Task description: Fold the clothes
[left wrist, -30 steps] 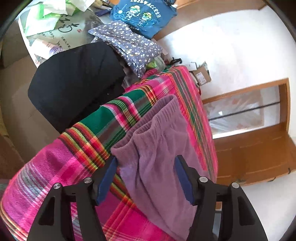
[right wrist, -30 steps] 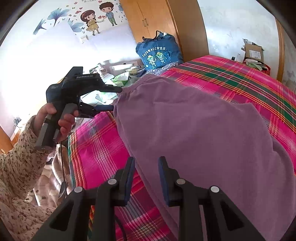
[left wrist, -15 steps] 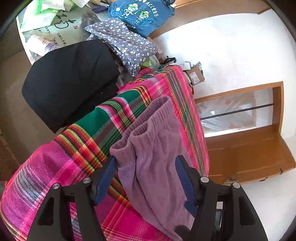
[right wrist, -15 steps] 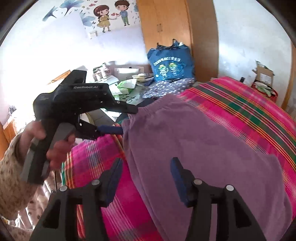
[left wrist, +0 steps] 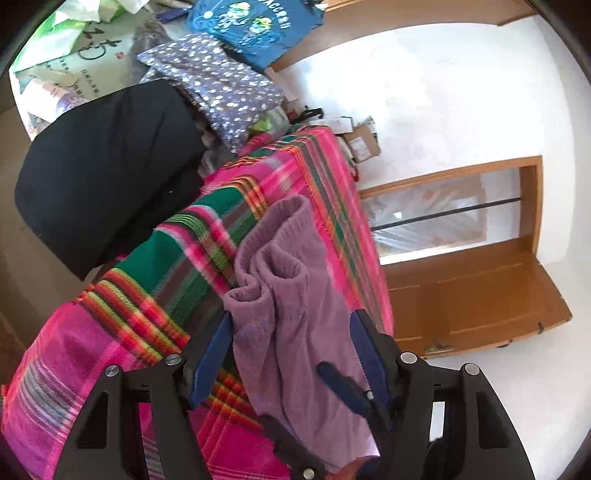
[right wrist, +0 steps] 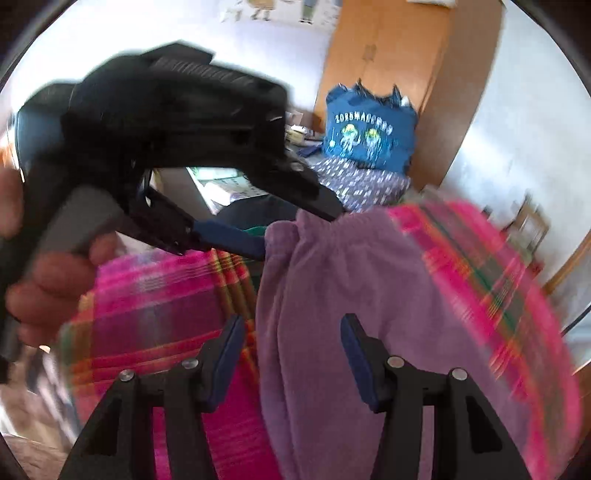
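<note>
Left wrist view, from left to right: a black garment (left wrist: 107,177) lies at the left, against the edge of the bed. Next to it, the pink plaid blanket (left wrist: 122,332) covers the bed surface. A purple-blue dotted cloth (left wrist: 218,92) and a blue printed bag (left wrist: 255,26) sit beyond the blanket, at the top. The purple sweatpants (left wrist: 291,295) lie on the blanket in the centre, bunched into folds at the waistband end. The left gripper (left wrist: 291,354) has its jaws spread wide, with the sweatpants fabric passing between them; the fingers do not clamp the cloth. The tips of the right gripper's blue fingers (left wrist: 343,387) appear low in this view, over the fabric. A wooden door (left wrist: 472,295) stands at the right.

Right wrist view, from left to right: a hand (right wrist: 40,280) grips the handle of the left gripper (right wrist: 299,229), whose fingertips reach the waistband edge of the sweatpants (right wrist: 351,314). The right gripper (right wrist: 291,354) is wide open, straddling the left edge of the sweatpants without pinching it. The blanket (right wrist: 155,302) shows at both sides of the garment. The frame is blurred at the right.
</note>
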`<state>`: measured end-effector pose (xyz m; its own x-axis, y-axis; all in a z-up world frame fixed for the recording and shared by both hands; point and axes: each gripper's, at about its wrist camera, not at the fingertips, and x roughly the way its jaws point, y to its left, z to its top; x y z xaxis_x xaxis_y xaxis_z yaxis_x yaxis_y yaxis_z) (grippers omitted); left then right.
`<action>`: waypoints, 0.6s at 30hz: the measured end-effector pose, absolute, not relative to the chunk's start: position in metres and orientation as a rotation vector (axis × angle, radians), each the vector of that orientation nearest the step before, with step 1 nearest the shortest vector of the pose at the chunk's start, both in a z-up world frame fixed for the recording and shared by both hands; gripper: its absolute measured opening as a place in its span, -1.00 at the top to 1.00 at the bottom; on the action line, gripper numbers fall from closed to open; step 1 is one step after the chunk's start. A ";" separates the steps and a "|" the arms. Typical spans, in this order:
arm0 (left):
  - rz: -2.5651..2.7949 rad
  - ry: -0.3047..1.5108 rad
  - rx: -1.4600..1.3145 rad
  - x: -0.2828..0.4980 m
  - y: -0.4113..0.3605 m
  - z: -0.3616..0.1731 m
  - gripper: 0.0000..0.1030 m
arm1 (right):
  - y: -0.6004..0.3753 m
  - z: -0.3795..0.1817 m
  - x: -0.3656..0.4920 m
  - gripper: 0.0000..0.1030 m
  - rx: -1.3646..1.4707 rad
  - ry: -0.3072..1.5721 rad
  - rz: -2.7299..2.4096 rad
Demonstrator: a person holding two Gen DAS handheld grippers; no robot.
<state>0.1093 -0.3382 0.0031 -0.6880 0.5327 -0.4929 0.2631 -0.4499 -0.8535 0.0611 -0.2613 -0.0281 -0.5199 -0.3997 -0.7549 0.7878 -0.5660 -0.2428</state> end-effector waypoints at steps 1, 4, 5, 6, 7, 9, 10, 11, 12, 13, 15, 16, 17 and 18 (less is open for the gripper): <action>2.259 -1.534 -1.155 0.109 -0.339 0.002 -0.30 | -0.267 -0.030 0.064 -0.06 0.826 0.812 -2.128; 2.242 -1.538 -1.148 0.109 -0.339 0.001 -0.30 | -0.279 -0.039 0.065 -0.06 0.809 0.900 -2.127; 2.234 -1.543 -1.139 0.109 -0.340 0.001 -0.30 | -0.283 -0.041 0.065 -0.05 0.819 0.909 -2.117; 2.229 -1.547 -1.134 0.109 -0.340 0.001 -0.30 | -0.285 -0.042 0.064 -0.04 0.828 0.910 -2.109; 2.225 -1.550 -1.131 0.108 -0.341 0.001 -0.30 | -0.287 -0.043 0.064 -0.04 0.828 0.910 -2.106; 2.218 -1.555 -1.126 0.108 -0.341 0.001 -0.30 | -0.290 -0.044 0.063 -0.04 0.836 0.909 -2.096; 2.215 -1.557 -1.123 0.108 -0.341 0.001 -0.30 | -0.292 -0.046 0.062 -0.04 0.840 0.908 -2.089; 2.211 -1.559 -1.120 0.107 -0.342 0.001 -0.30 | -0.294 -0.047 0.061 -0.04 0.846 0.910 -2.084; 2.208 -1.562 -1.118 0.107 -0.342 0.001 -0.30 | -0.296 -0.049 0.059 -0.04 0.852 0.914 -2.080; 2.204 -1.564 -1.115 0.107 -0.342 0.001 -0.30 | -0.297 -0.050 0.058 -0.04 0.855 0.913 -2.081; 2.197 -1.570 -1.111 0.106 -0.343 0.000 -0.30 | -0.298 -0.051 0.056 -0.01 0.852 0.902 -2.090; 2.189 -1.577 -1.111 0.105 -0.344 -0.001 -0.30 | -0.298 -0.052 0.054 0.18 0.853 0.897 -2.100; 2.178 -1.587 -1.110 0.104 -0.345 -0.002 -0.30 | -0.297 -0.052 0.051 0.40 0.856 0.893 -2.112; 2.167 -1.597 -1.109 0.102 -0.345 -0.003 -0.30 | -0.295 -0.051 0.049 0.50 0.861 0.889 -2.123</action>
